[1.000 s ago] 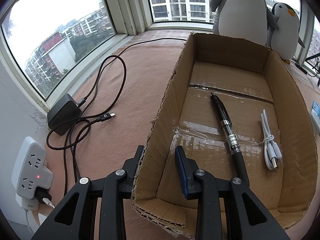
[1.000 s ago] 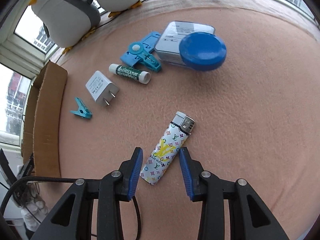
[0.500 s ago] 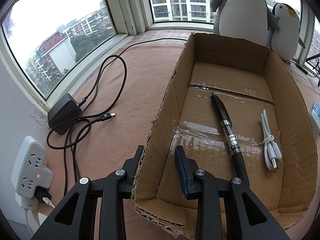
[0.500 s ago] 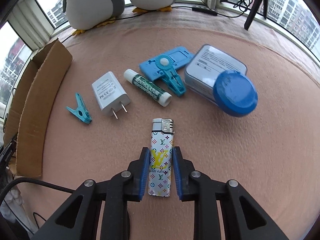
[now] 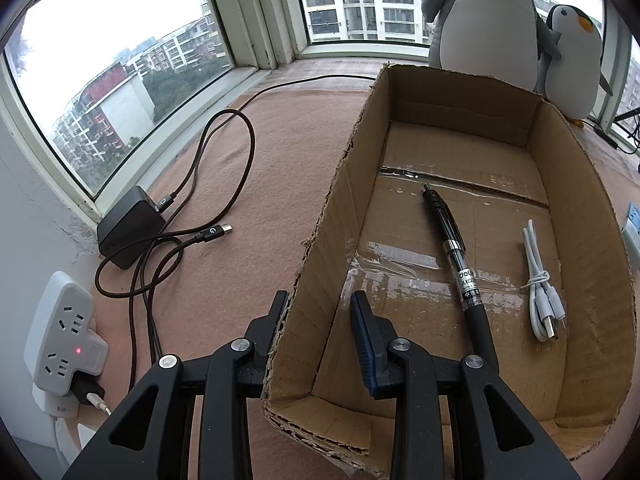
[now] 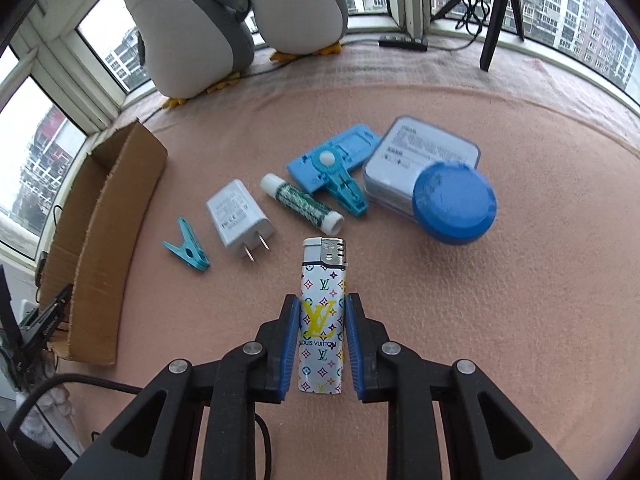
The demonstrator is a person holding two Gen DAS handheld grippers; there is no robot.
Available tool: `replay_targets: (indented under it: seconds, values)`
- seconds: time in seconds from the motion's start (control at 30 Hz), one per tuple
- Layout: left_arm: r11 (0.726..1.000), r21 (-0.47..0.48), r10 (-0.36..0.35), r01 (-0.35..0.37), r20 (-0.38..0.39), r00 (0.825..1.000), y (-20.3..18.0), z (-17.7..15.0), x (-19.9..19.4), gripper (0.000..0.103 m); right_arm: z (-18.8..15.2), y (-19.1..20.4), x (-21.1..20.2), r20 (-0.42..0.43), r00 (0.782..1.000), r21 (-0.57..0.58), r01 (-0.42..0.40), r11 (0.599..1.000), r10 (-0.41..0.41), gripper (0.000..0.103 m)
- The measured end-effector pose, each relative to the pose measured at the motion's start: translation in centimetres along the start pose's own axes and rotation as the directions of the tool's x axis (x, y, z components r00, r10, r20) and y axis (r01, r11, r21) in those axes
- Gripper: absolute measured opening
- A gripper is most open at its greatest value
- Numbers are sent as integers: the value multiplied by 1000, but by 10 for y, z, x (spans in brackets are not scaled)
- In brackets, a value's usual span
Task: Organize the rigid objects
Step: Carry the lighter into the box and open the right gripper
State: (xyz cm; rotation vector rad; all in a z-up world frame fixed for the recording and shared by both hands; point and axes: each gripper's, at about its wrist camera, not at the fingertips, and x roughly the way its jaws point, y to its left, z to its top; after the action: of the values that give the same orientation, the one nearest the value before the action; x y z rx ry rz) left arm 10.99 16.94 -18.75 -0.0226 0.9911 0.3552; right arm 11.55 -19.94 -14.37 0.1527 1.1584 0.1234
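Box: cardboard box (image 5: 560, 184) already holds a black pen (image 5: 454, 246) and a white cable (image 5: 540, 280).
Left gripper (image 5: 320, 320): clamped on the box's near-left wall.
Right gripper (image 6: 322, 332): pinching the patterned lighter (image 6: 323, 312), near centre.
Left: clothespin (image 6: 187, 251), charger plug (image 6: 239, 219), lip balm (image 6: 302, 203), blue clip stand (image 6: 334, 168), tin (image 6: 424, 160), blue lid (image 6: 454, 202).
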Motion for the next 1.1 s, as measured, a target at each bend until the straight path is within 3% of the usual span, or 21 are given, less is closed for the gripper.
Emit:
replay_targets:
  seconds: [0.13, 0.43, 0.83, 1.1]
  values:
    - [1000, 0, 0, 0, 0, 1000, 0, 0, 0, 32, 7, 13, -19, 45, 999, -27, -30, 999, 31, 21]
    - [1000, 0, 0, 0, 0, 1000, 0, 0, 0, 32, 33, 84, -36, 81, 986, -137, -135, 981, 146, 21]
    - [1000, 0, 0, 0, 1, 1000, 0, 1, 0, 32, 42, 188, -6, -11, 962, -276, -264, 924, 272, 21]
    - [1000, -3, 0, 0, 3, 1000, -2, 3, 0, 32, 40, 228, 18, -62, 958, -316, -286, 904, 282, 21]
